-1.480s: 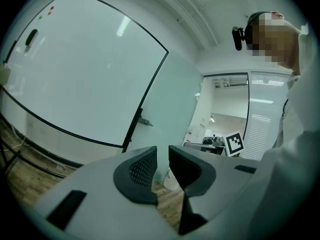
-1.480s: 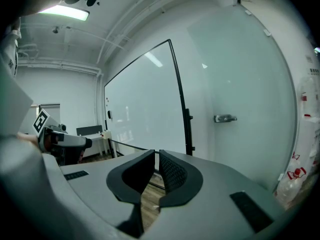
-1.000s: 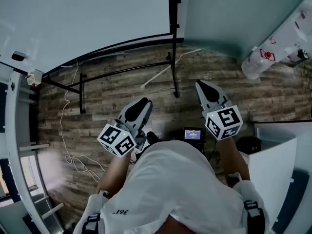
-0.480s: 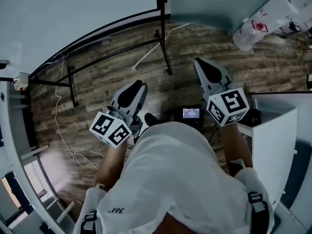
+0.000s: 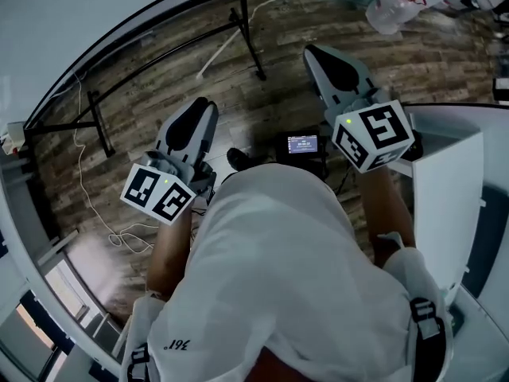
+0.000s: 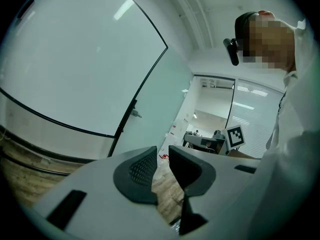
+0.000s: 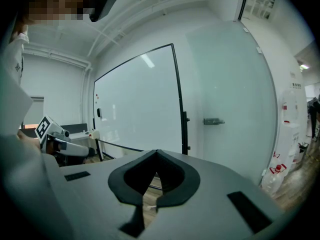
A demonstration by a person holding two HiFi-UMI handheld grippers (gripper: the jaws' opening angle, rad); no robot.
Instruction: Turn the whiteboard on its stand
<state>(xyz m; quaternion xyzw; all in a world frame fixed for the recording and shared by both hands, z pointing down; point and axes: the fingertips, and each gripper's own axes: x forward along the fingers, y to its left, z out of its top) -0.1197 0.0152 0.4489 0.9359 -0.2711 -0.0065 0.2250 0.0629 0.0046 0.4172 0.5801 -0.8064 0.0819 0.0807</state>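
Whiteboard (image 5: pixel 71 14) on its stand (image 5: pixel 251 42) sits at eleven o'clock, apart from both grippers: left gripper (image 5: pixel 199 107) spread and empty, right gripper (image 5: pixel 314 54) pressed together, empty.

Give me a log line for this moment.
left gripper: open, empty | right gripper: shut, empty | whiteboard: ahead, untouched | step: turn not yet begun

The whiteboard (image 5: pixel 71 30) is plain white with a thin black frame, on a black stand (image 5: pixel 248 46). The floor (image 5: pixel 286 86) is patterned in brown-grey wood planks. The left tool (image 5: pixel 199 110) and right tool (image 5: pixel 314 54) are light grey with black pads (image 6: pixel 137 171). Their cubes (image 5: pixel 159 193) carry black-and-white square markers. The person's shirt (image 5: pixel 286 277) is white, as is the cabinet (image 5: pixel 445 205) at right.
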